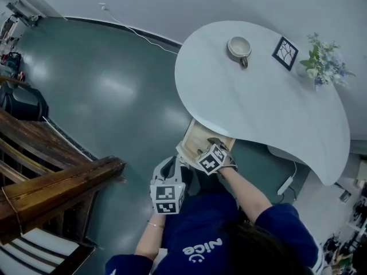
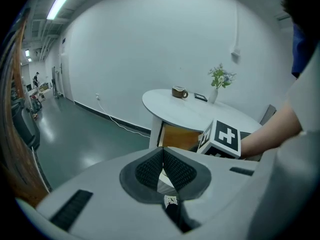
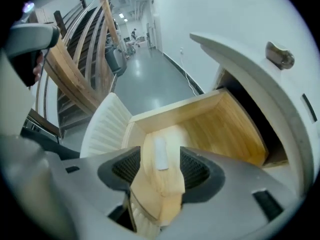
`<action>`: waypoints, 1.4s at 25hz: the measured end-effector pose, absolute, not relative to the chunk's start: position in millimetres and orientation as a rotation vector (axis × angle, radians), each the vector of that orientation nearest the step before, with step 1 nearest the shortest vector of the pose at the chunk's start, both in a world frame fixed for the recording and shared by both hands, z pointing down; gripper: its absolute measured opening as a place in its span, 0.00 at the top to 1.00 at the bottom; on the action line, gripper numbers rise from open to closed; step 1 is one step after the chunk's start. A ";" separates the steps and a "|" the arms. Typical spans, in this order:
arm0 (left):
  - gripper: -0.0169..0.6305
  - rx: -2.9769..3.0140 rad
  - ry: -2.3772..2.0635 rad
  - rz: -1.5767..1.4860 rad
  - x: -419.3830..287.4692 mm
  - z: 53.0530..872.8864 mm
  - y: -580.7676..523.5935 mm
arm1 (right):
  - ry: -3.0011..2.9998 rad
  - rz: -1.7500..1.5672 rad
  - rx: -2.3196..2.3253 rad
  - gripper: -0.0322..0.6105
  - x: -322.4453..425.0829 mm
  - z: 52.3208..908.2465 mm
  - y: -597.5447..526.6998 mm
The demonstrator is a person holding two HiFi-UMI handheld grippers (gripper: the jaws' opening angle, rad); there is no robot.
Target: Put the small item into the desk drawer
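The desk drawer point(image 1: 199, 137) stands pulled out from under the white table point(image 1: 269, 107), showing its pale wooden floor point(image 3: 220, 129). A small white oblong item point(image 3: 160, 153) lies flat on that floor. My right gripper point(image 3: 160, 166) hangs over the drawer, open, with the item lying loose in the gap between its pads. In the head view the right gripper point(image 1: 209, 146) is at the drawer's near edge. My left gripper point(image 1: 171, 169) is held back, left of the drawer and shut on nothing point(image 2: 162, 156). From it I see the drawer point(image 2: 179, 136) and the right gripper's marker cube point(image 2: 225, 138).
On the table stand a mug point(image 1: 239, 47), a small framed tile point(image 1: 285, 52) and a vase of flowers point(image 1: 322, 62). A wooden stair rail point(image 1: 54, 182) runs at the left. A power strip point(image 1: 285, 184) lies on the floor under the table's right side.
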State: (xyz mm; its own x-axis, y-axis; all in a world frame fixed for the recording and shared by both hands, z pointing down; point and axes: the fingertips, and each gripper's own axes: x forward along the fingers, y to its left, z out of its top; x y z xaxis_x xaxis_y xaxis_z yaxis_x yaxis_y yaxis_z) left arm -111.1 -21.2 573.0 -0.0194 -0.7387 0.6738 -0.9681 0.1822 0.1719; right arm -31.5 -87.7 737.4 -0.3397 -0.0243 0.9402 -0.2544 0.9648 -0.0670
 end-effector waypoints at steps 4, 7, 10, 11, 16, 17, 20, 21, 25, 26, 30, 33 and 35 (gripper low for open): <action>0.97 1.635 -1.810 0.443 -111.5 569.3 -25.3 | -1.964 0.265 0.266 0.55 -28.2 712.4 -90.8; 0.97 1.647 -1.808 0.433 -110.7 568.4 -28.3 | -2.002 0.293 0.319 0.55 -24.6 695.1 -95.6; 0.97 1.663 -1.815 0.414 -110.9 563.7 -32.8 | -2.034 0.299 0.359 0.55 -20.7 678.1 -97.8; 0.97 1.672 -1.815 0.408 -110.5 561.6 -34.4 | -2.043 0.304 0.371 0.55 -19.2 672.8 -97.4; 0.97 1.729 -1.810 0.399 -104.1 551.2 -45.4 | -2.083 0.329 0.434 0.55 -7.6 648.1 -97.0; 0.97 1.740 -1.812 0.401 -103.7 549.2 -47.3 | -2.093 0.340 0.450 0.55 -6.4 642.8 -97.2; 0.97 1.775 -1.815 0.407 -102.0 543.6 -54.2 | -2.136 0.381 0.507 0.56 -4.7 625.9 -99.5; 0.97 1.786 -1.815 0.408 -101.1 541.9 -56.0 | -2.154 0.392 0.531 0.55 -4.2 619.2 -100.0; 0.97 1.834 -1.816 0.401 -97.9 534.8 -67.6 | -2.226 0.415 0.625 0.55 -3.2 591.9 -105.6; 0.97 1.849 -1.813 0.400 -96.7 532.7 -71.2 | -2.242 0.418 0.646 0.55 -2.7 585.4 -107.5; 0.97 1.909 -1.791 0.387 -90.8 523.8 -82.3 | -2.294 0.414 0.729 0.55 0.7 562.1 -114.0; 0.97 1.942 -1.782 0.372 -88.6 514.9 -85.8 | -2.314 0.398 0.784 0.54 5.1 548.5 -117.2; 0.97 1.964 -1.774 0.360 -86.3 508.9 -87.3 | -2.324 0.396 0.823 0.54 10.4 540.4 -119.1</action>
